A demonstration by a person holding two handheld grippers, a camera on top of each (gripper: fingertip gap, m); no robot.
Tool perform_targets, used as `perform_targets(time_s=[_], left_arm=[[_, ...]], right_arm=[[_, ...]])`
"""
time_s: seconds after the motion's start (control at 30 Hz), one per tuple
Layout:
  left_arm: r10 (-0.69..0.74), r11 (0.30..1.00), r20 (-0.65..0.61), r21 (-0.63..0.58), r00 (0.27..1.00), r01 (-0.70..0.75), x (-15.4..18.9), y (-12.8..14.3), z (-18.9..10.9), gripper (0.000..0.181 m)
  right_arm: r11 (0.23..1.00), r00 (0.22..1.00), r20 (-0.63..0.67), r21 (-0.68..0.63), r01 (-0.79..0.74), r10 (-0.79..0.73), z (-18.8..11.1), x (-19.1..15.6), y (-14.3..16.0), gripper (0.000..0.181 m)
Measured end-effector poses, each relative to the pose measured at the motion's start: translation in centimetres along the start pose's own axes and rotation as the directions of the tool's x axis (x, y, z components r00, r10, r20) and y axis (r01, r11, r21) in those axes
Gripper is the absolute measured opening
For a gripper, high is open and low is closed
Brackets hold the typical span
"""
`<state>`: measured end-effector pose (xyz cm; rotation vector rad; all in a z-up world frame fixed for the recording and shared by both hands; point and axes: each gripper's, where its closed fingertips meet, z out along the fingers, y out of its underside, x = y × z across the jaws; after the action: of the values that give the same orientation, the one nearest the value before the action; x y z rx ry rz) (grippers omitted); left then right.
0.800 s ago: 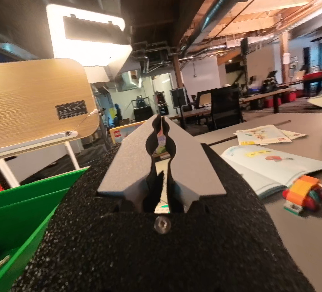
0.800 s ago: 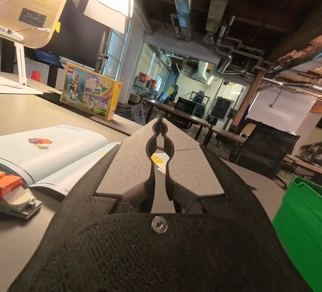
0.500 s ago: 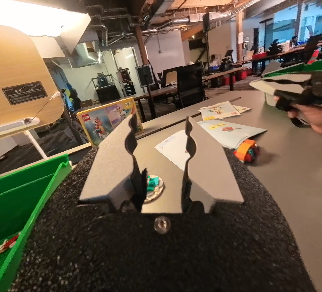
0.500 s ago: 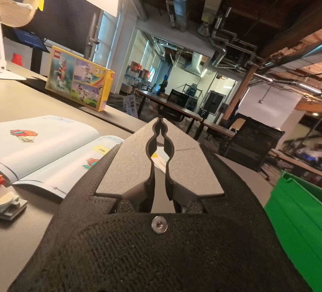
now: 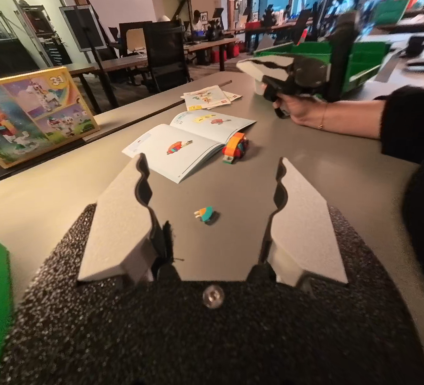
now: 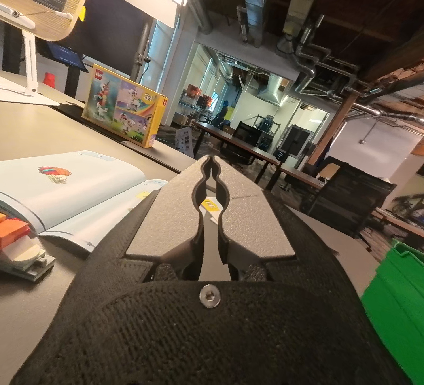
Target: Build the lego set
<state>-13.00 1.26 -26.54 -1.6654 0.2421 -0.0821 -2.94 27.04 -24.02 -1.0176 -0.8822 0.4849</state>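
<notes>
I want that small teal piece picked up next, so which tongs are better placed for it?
Probably left: the left tongs are open, with the teal piece lying on the table between their fingers. The right tongs are shut and aimed away.

Low wrist views — shared booklet (image 5: 181, 144)

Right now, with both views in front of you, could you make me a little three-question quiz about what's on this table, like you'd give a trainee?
1. True or false: the left gripper stands with its jaws spread wide.
2. The small teal and orange lego piece lies: A) inside the green bin, B) on the bare table ahead of the left gripper, C) on the open instruction booklet.
3. Fill in: the orange and red lego model sits against the edge of the open ______.

Key: 1 true. 2 B. 3 instruction booklet. The right gripper is shut and holds nothing.
</notes>
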Motion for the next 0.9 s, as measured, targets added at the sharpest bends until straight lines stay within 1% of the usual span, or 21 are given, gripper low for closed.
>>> perform_targets(time_s=[0.07, 0.17, 0.27, 0.37, 0.43, 0.5, 0.57, 0.67, 0.73, 0.77, 0.8, 0.83, 0.9], left_arm=[[-0.043, 0.998, -0.028, 0.046, 0.999, 0.045, 1.2, -0.8, -1.0, 0.108], [-0.058, 0.990, -0.031, 0.129, 0.998, 0.061, 2.5, -2.8, -3.0, 0.098], [-0.020, 0.976, 0.081, 0.217, 0.997, 0.002, 1.6, -5.3, -5.9, 0.083], [-0.030, 0.970, 0.237, 0.243, 0.971, -0.029, -1.0, -7.1, -9.3, 0.081], [-0.034, 0.976, 0.379, 0.211, 0.925, -0.051, -3.7, -7.3, -12.0, 0.081], [-0.018, 0.984, 0.532, 0.158, 0.847, -0.078, -6.6, -7.2, -15.1, 0.079], [-0.016, 0.990, 0.655, 0.117, 0.756, -0.080, -9.4, -6.7, -18.2, 0.072], [-0.039, 0.999, 0.790, 0.039, 0.612, 0.013, -13.5, -4.6, -22.5, 0.068], [-0.025, 0.996, 0.831, -0.027, 0.555, 0.086, -15.6, -3.0, -24.4, 0.067], [-0.008, 0.991, 0.835, -0.069, 0.550, 0.118, -16.5, -2.2, -24.9, 0.064], [0.016, 0.981, 0.829, -0.121, 0.560, 0.151, -17.2, -1.3, -25.1, 0.059], [0.043, 0.967, 0.808, -0.180, 0.587, 0.178, -17.8, -0.4, -25.0, 0.052], [0.080, 0.934, 0.766, -0.281, 0.638, 0.221, -18.9, 1.3, -24.7, 0.046]], right_arm=[[1.000, 1.000, 0.003, 0.000, -0.015, 0.015, 0.1, 0.1, 0.1, 0.000], [1.000, 1.000, -0.005, 0.003, -0.027, 0.027, 0.0, 0.3, 0.0, 0.000], [1.000, 1.000, -0.011, -0.001, -0.023, 0.023, 0.0, 0.4, 0.1, 0.000], [1.000, 1.000, -0.020, -0.006, -0.020, 0.020, 0.0, 0.5, 0.2, 0.000], [1.000, 0.999, -0.031, -0.014, -0.015, 0.014, 0.0, 0.7, 0.3, 0.000], [1.000, 0.999, -0.040, -0.024, -0.004, 0.003, 0.0, 0.7, 0.4, 0.000], [0.999, 0.999, -0.041, -0.034, 0.012, -0.013, 0.1, 0.6, 0.5, 0.000], [0.998, 0.998, -0.038, -0.047, 0.038, -0.040, 0.2, 0.4, 0.7, 0.000], [0.998, 0.998, -0.042, -0.052, 0.044, -0.046, 0.1, 0.4, 0.7, 0.000], [0.998, 0.998, -0.045, -0.053, 0.043, -0.045, 0.1, 0.5, 0.7, 0.000], [0.998, 0.998, -0.050, -0.055, 0.040, -0.043, 0.1, 0.5, 0.8, 0.000], [0.998, 0.998, -0.054, -0.056, 0.037, -0.040, 0.1, 0.7, 0.8, 0.000], [0.998, 0.998, -0.061, -0.057, 0.032, -0.035, 0.1, 0.8, 0.8, 0.000]])
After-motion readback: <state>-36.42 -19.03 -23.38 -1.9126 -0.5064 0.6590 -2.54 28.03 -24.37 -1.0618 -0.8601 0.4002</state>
